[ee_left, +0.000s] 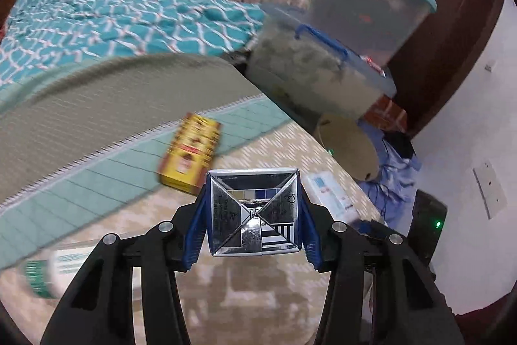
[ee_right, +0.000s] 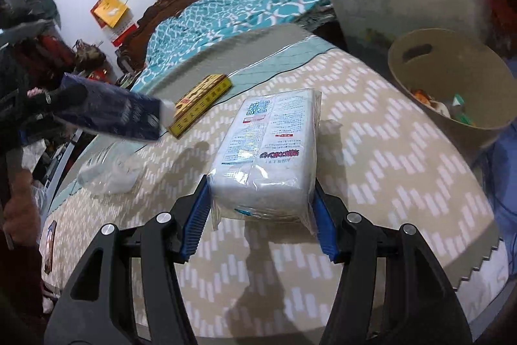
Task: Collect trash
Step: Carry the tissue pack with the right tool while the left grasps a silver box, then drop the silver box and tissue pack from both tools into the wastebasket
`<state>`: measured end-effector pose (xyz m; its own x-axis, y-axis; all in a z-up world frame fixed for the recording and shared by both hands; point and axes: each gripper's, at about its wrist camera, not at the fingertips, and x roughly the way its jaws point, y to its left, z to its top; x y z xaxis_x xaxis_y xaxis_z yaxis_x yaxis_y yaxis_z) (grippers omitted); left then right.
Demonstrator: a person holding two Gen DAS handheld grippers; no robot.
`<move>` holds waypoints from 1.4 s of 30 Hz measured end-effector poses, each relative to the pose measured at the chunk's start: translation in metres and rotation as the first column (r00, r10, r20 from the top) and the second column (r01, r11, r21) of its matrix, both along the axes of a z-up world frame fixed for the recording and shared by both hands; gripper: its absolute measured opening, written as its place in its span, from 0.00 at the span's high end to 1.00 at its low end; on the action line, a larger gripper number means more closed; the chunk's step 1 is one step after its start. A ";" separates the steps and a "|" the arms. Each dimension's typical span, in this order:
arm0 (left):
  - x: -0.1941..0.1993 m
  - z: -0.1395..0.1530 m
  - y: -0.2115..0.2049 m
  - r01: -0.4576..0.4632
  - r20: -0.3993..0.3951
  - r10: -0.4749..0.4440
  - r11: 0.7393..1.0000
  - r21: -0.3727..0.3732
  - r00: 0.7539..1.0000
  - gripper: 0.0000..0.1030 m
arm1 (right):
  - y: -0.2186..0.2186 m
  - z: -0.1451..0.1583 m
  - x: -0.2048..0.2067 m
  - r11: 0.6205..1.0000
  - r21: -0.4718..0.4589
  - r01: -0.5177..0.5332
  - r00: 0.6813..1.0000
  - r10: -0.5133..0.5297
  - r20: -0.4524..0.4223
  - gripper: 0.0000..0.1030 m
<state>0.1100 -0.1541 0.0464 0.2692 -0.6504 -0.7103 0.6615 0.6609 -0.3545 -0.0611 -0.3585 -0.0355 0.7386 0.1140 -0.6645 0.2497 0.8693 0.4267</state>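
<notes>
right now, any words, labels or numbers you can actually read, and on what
None can be quoted with confidence.
Carton in the left gripper: small print and colour squares on its end, too small.
Tissue pack in the right gripper: QR code, upside-down fine print and red logo, illegible.
Yellow box: characters along its side, blurred.

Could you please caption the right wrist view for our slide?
Right gripper grips a tissue pack above the bed, bin ahead.
</notes>
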 end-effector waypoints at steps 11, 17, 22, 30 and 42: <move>-0.012 -0.009 -0.109 0.163 -0.012 -0.163 0.986 0.036 0.987 0.54 | -0.070 0.005 -0.024 0.985 -0.011 0.170 0.985 -0.169 0.042 0.42; -0.007 -0.002 -0.216 0.284 -0.012 -0.284 0.959 0.017 0.959 0.54 | -0.150 0.009 -0.035 0.944 -0.014 0.330 0.943 -0.330 0.041 0.39; -0.012 -0.011 -0.306 0.304 0.049 -0.310 0.948 0.097 0.950 0.38 | -0.187 0.010 -0.026 0.903 -0.085 0.422 0.906 -0.423 0.008 0.17; -0.018 -0.030 -0.266 0.275 0.029 -0.279 0.956 0.105 0.960 0.35 | -0.167 0.011 -0.066 0.883 -0.028 0.468 0.881 -0.464 0.088 0.20; -0.030 -0.037 -0.005 0.054 -0.076 -0.051 0.998 0.034 0.996 0.35 | -0.062 0.026 0.019 0.995 0.080 0.058 0.994 -0.065 0.086 0.39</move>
<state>0.0796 -0.1595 0.0089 0.1804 -0.6356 -0.7507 0.6682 0.6393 -0.3807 -0.0423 -0.4203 -0.0098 0.8011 0.1149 -0.5874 0.2603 0.8169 0.5147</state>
